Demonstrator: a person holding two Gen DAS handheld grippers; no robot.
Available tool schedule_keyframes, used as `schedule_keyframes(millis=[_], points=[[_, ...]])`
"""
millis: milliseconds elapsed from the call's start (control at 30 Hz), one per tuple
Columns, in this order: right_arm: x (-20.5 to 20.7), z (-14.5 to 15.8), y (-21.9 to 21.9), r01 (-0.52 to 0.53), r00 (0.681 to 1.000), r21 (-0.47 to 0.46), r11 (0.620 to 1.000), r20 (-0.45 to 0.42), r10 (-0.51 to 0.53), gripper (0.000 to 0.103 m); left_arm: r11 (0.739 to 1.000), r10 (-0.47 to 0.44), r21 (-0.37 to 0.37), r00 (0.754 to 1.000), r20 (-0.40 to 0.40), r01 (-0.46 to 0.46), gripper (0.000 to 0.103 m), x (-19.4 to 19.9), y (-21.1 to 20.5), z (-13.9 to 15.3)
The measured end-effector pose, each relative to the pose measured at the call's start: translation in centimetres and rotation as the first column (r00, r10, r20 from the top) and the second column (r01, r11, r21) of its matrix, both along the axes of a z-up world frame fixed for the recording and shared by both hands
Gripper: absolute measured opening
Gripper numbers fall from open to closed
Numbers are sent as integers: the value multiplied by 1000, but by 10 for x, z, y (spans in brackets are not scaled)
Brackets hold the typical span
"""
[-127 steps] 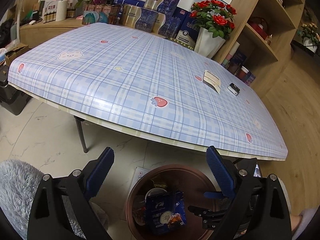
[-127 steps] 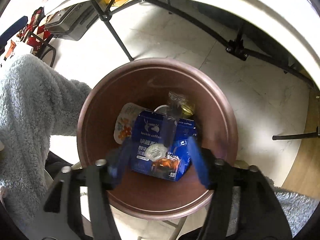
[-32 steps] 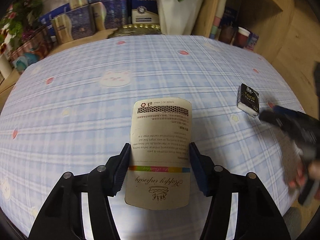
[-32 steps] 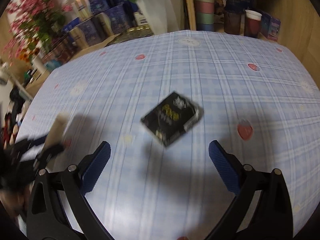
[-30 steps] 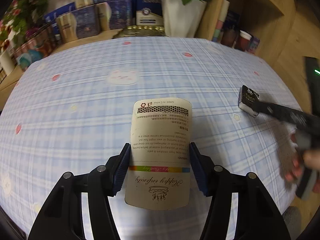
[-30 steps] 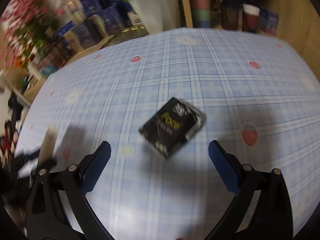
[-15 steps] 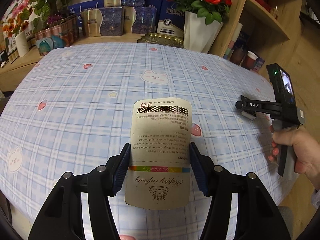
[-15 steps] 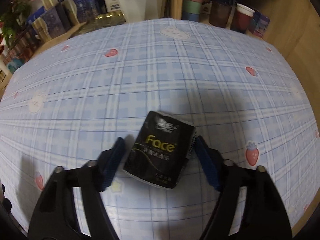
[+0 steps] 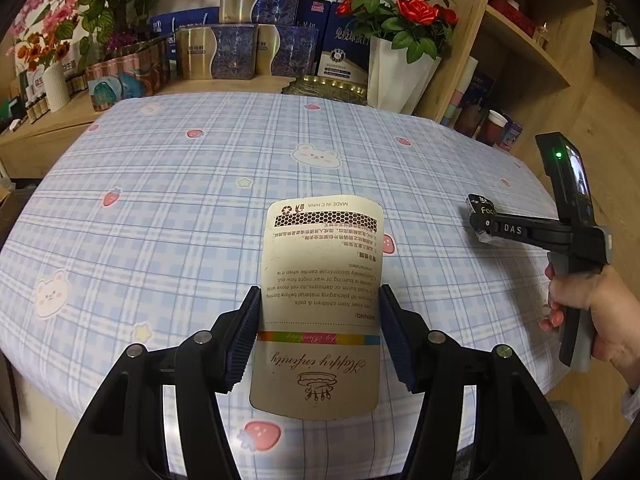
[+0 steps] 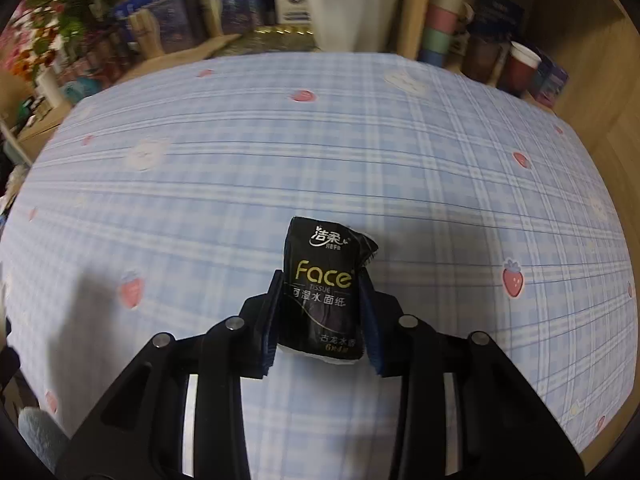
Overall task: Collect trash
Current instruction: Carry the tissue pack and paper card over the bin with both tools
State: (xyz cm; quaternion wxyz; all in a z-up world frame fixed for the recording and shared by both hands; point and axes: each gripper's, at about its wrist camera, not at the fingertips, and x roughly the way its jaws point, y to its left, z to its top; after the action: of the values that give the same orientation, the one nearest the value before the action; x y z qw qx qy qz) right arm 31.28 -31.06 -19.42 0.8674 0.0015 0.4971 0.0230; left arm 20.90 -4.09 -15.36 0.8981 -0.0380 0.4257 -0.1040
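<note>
While the left gripper (image 9: 318, 330) clamps a cream card (image 9: 320, 304) by its long edges and holds it above the table (image 9: 180, 184), the right gripper (image 10: 322, 316) is closing on a black tissue pack (image 10: 322, 284), which sits between its pads just over the cloth. The card looks light and fairly stiff, a flat printed sheet with rounded corners; I'd guess it bows if squeezed harder, so the edge grip near its lower half suits it. The pack seems soft and nearly weightless, its glossy film wrinkled and puckered at the top right corner. That film probably slides, so pinching across the narrow middle seems safest. The ribbed blue pads should bite well. The checked tablecloth looks smooth, wipe-clean plastic.
</note>
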Motion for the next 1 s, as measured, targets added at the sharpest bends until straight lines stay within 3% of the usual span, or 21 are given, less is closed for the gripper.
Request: schedule_keyframes(millis=[267,567,800,1000], points=[[-50,28,28,-125,991,52,991,62,122,37,1000,16,-9,1000,3,-16,57,-30,11,12],[-124,45,60,-287,955,122,950,115,273,37,1000,25,-17,1000,5,-25,57,-79,29,17],[-193,42,85,-406,913,164,899,118,391,37,999,40,-32,999,-7,-40,57,-123,46,10],[-248,16,115,-494,869,172,852,60,491,37,998,43,-38,999,-18,-44,57,-155,56,0]])
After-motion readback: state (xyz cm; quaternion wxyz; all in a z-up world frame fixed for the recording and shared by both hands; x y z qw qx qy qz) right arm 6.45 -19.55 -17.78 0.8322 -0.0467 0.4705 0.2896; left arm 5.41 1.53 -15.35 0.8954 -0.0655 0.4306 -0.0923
